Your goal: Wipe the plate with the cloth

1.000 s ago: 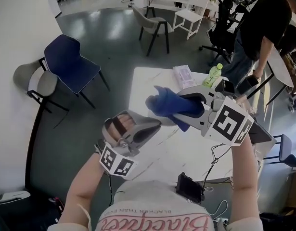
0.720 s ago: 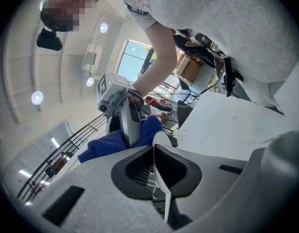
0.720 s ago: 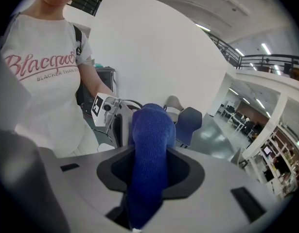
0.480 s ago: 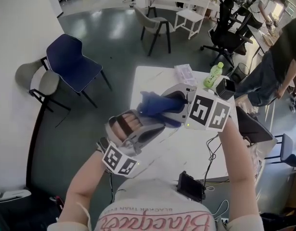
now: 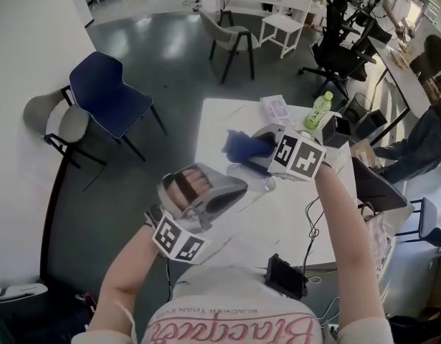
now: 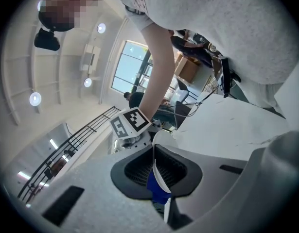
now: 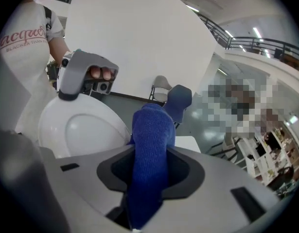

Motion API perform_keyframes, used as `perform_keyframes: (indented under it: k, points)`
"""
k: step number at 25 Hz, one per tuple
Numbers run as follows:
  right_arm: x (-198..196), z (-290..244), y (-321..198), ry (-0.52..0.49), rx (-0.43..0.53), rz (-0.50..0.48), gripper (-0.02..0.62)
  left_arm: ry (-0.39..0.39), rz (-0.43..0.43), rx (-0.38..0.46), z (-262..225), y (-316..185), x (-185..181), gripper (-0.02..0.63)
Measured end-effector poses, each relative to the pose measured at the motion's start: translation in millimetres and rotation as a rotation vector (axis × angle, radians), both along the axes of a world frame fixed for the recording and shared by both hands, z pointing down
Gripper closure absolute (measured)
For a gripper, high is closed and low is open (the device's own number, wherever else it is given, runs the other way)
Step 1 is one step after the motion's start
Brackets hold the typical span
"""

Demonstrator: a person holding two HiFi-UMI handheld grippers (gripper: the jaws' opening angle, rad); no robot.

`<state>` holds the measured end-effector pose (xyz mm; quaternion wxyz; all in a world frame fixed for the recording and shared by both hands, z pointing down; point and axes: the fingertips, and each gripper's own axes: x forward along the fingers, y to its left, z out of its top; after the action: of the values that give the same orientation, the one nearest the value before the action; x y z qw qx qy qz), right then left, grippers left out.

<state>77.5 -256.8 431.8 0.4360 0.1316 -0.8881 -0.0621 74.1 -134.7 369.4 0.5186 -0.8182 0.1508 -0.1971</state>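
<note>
Head view shows a person standing at a white desk point(image 5: 224, 124) with a gripper in each hand, both raised above the desktop. The left gripper point(image 5: 234, 190) points roughly level, its jaws closed on the rim of a white plate point(image 5: 259, 180), which hangs in the air over the desk rather than resting on it. The left gripper view has that rim running edge-on between the dark pads, with a patch of blue just behind it. The right gripper point(image 5: 262, 149), angled downward from above, has its jaws clamped on a blue cloth point(image 5: 242, 145), a thick fold of which sticks out past the jaw tips. In the right gripper view the cloth rises in front of the plate's right-hand edge, and the plate's face is turned toward that camera; whether cloth and plate actually touch cannot be made out from any view. Toward the far end of the desk stand a green bottle point(image 5: 319, 111) and a pale packet point(image 5: 274, 109), well apart from the plate. On the grey floor left of the desk is a blue chair point(image 5: 105, 95).
</note>
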Motion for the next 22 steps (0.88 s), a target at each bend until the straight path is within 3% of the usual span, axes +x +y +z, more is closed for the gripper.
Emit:
perform_keyframes:
  k: [4, 9, 22]
  points:
    - [20, 20, -8, -0.048, -0.053, 0.087, 0.472, 0.011, -0.003, -0.014, -1, 1, -2, 0.594]
    - [50, 43, -10, -0.028, -0.062, 0.188, 0.471, 0.079, -0.036, -0.064, -7, -5, -9, 0.595]
    - [91, -2, -1, -0.29, 0.147, 0.469, 0.471, 0.341, -0.165, -0.346, -8, -36, -32, 0.595]
